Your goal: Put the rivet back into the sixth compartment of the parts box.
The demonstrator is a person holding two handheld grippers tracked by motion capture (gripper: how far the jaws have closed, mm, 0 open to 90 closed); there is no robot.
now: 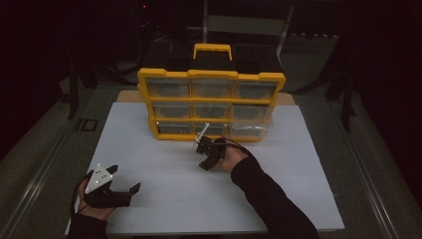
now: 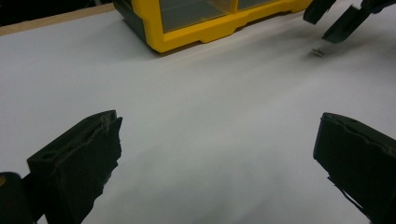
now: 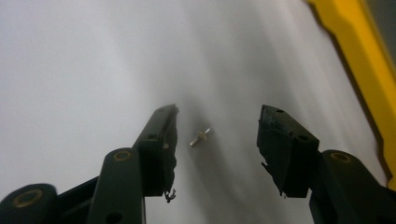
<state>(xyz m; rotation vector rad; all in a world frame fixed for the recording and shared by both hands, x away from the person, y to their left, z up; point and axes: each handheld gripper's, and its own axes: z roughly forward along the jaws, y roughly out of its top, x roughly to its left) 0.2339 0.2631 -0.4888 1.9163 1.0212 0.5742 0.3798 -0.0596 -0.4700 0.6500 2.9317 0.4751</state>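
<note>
Dim scene, white table top [image 1: 164, 199] lit at centre, dark floor all around. Yellow drawer organiser [image 1: 211, 104] stands upright at 12 o'clock on the table, three rows of three clear drawers, yellow carry handle [image 1: 212, 50] on top. Bottom-right drawer [image 1: 251, 130] looks pulled out a bit toward the person (hard to be sure, low light).

Right gripper [image 1: 205, 155] sits near table centre, just in front of the organiser's bottom row, pointing toward 8 o'clock, hand [image 1: 233, 158] and dark sleeve [image 1: 268, 199] trailing off to 5 o'clock. In the right gripper view its jaws are spread wide, nothing between the pads, hovering over a small metal screw [image 3: 200, 137] that lies on the white surface midway between the two jaw tips, not touching either. Yellow organiser edge runs along the 2 o'clock corner of that view.

Left gripper [image 1: 124, 191] is at 7 o'clock on the table, well apart from the organiser, grey three-cornered plate [image 1: 99, 178] on top, hand [image 1: 92, 211] under it. Jaws wide apart, empty (left gripper view confirms, bare table between them). That same view shows the right gripper's jaw tips at 1 o'clock with the screw [image 2: 318, 52] as a tiny speck just below them, and the organiser's yellow base at 12 o'clock.
</note>
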